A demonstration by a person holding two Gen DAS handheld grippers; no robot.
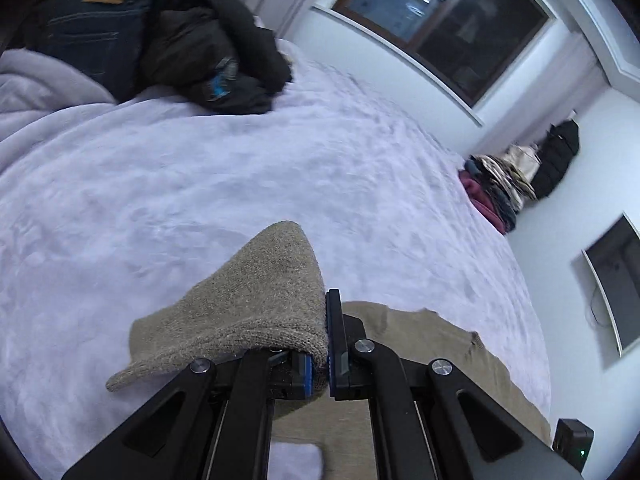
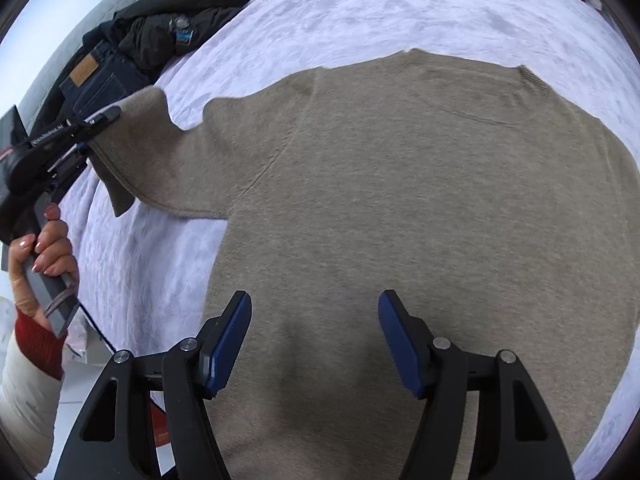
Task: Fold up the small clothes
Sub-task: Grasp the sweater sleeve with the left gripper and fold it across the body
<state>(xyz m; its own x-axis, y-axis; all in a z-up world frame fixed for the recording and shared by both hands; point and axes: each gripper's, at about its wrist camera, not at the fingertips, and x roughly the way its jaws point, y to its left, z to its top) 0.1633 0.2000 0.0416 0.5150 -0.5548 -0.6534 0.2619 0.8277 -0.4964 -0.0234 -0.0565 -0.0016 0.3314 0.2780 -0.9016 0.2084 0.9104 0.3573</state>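
Note:
A taupe knit sweater [image 2: 400,200] lies spread flat on a pale lilac blanket [image 2: 360,12]. Its sleeve [image 2: 160,160] stretches out to the left, where my left gripper [image 2: 100,118] is shut on the cuff end and holds it off the blanket. In the left wrist view the sleeve [image 1: 248,304] drapes over the left finger, pinched between the closed jaws of the left gripper [image 1: 325,320]. My right gripper [image 2: 316,312] is open, pointing down over the lower body of the sweater. Nothing is pinched between its blue pads [image 2: 228,344].
Dark jeans [image 1: 100,20] and a black jacket [image 1: 208,48] are heaped at the far side of the bed. A stack of folded clothes [image 1: 496,188] sits at the bed's right edge by the wall. A person's hand [image 2: 48,248] grips the left gripper's handle.

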